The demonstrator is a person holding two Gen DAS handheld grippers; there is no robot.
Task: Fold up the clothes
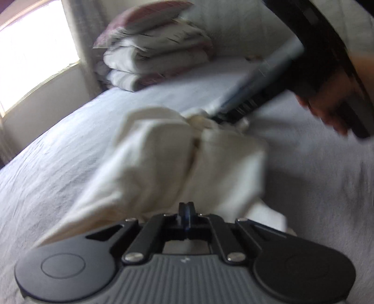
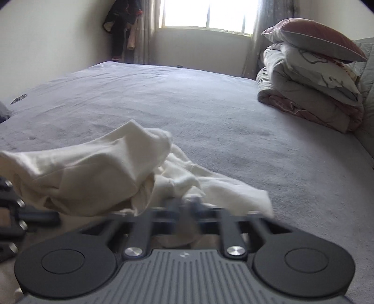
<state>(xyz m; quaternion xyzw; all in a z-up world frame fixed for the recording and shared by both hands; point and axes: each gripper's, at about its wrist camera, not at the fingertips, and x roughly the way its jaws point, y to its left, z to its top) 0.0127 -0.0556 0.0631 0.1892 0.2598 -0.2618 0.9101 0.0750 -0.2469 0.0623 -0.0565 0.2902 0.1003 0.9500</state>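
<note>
Daylight enters through the window (image 2: 205,14), which is blown out to white in both views. The bed (image 2: 187,100) is evenly lit, with soft shadows only. The left wrist view is smeared throughout; the right gripper (image 1: 224,112) streaks across it. In the right wrist view only its fingers (image 2: 196,203) blur. Edges curve, corners darken.

**Both grippers closed, low and angled down**

Left gripper (image 1: 186,216): jaws pressed together, pointing down and forward. Right gripper (image 2: 184,205): jaws nearly together, motion-blurred, angled down; in the left view it reaches in from upper right, with the person's hand (image 1: 332,112) on its handle.
</note>
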